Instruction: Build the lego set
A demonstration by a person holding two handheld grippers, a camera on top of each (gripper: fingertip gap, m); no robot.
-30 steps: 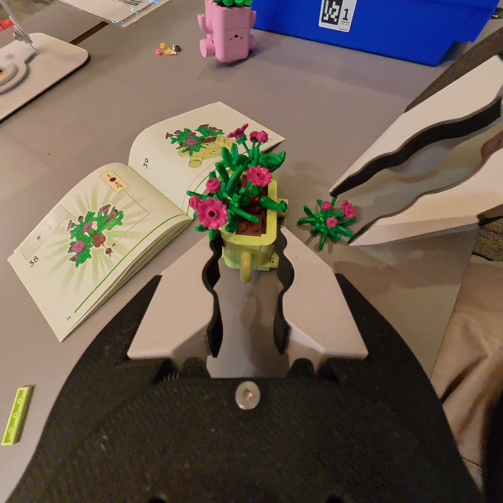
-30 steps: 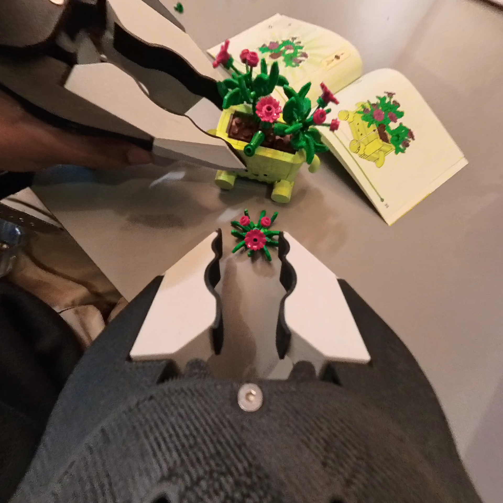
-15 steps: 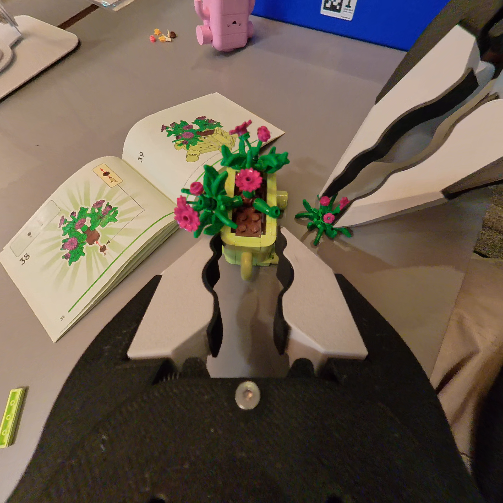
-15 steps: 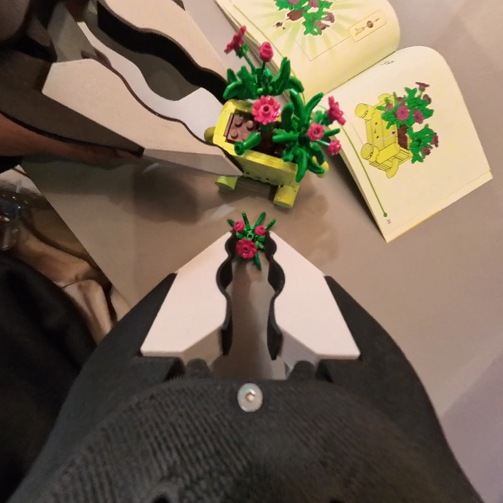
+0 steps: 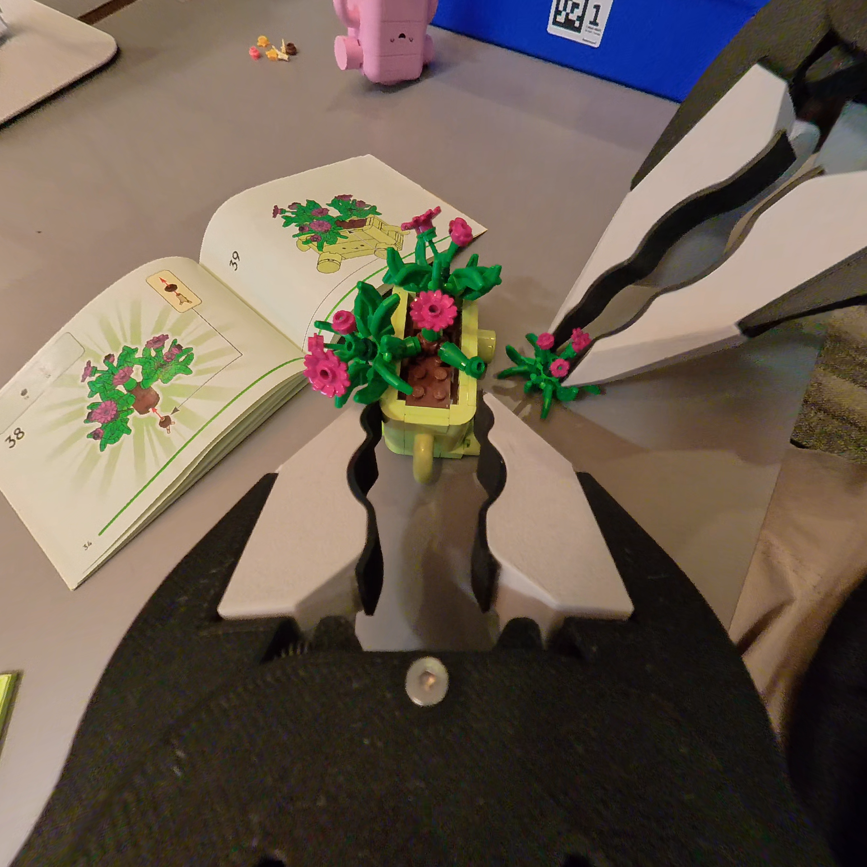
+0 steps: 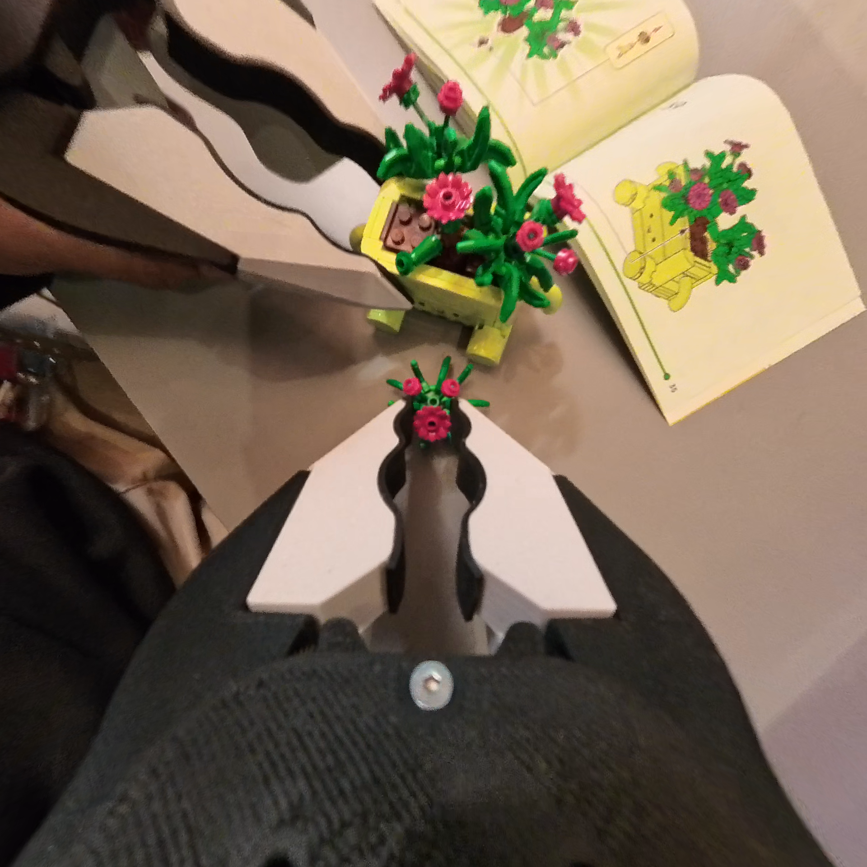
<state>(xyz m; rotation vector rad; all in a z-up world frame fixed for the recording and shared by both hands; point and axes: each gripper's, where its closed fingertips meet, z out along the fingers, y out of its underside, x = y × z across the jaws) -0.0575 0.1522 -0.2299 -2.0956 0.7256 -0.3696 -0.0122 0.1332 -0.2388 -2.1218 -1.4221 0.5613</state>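
A lime-green lego planter [image 5: 429, 417] with brown studs, green leaves and pink flowers stands on the grey table [image 5: 469, 164]. My left gripper [image 5: 424, 408] is shut on the planter's near end. It also shows in the right wrist view, where the planter [image 6: 450, 291] is held by the left gripper's fingers [image 6: 328, 277]. A small loose flower sprig [image 6: 431, 415], green with three pink blooms, lies just right of the planter. My right gripper [image 6: 431, 408] is closed around it at the fingertips. In the left wrist view the sprig [image 5: 546, 370] sits at the right gripper's tips [image 5: 570, 370].
An open instruction booklet [image 5: 164, 384] lies left of and behind the planter. A pink lego figure [image 5: 384, 42], tiny loose pieces [image 5: 272, 47] and a blue bin [image 5: 657, 51] are at the back. A lime plate [image 5: 7, 703] lies at the left edge. The table's edge runs close on the right. From the left gripper's tips to the lime plate [image 5: 7, 703] is close to 20 centimetres.
My right gripper moved onto the loose flower sprig and its fingers narrowed around it. My left gripper kept its hold on the planter and shifted slightly.
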